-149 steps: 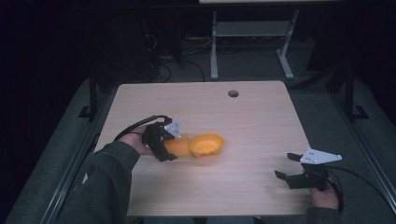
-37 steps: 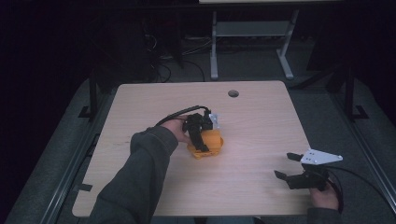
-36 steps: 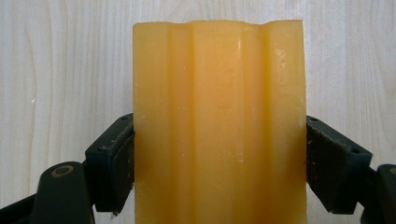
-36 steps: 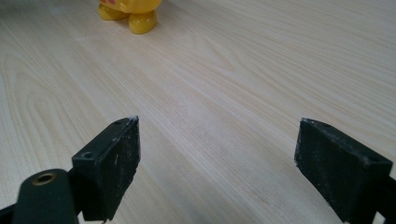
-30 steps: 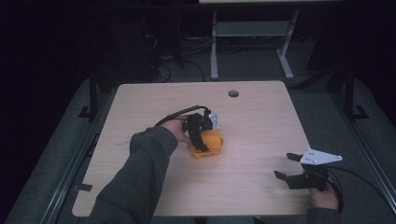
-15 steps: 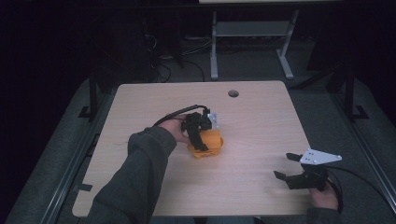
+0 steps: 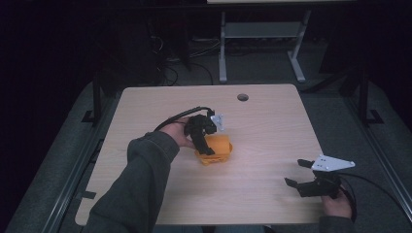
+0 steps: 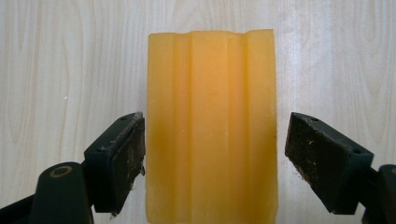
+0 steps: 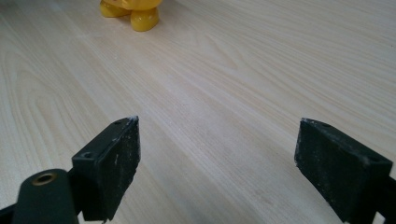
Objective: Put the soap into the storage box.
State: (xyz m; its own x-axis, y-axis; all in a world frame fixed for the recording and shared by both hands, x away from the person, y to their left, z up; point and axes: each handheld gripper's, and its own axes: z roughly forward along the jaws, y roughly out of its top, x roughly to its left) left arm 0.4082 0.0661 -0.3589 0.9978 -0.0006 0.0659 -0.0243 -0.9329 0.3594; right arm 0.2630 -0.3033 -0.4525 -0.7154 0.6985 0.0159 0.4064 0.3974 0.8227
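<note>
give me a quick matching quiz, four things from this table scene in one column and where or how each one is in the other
Things:
1. orange block
2. left gripper
3. right gripper
4. table hole

Places or states:
A. near the table's far edge
B. open, by the table's near right corner
C. ridged, lying mid-table
D. open, jaws on either side of the block

Pairs: 1-C, 2-D, 3-B, 4-A
</note>
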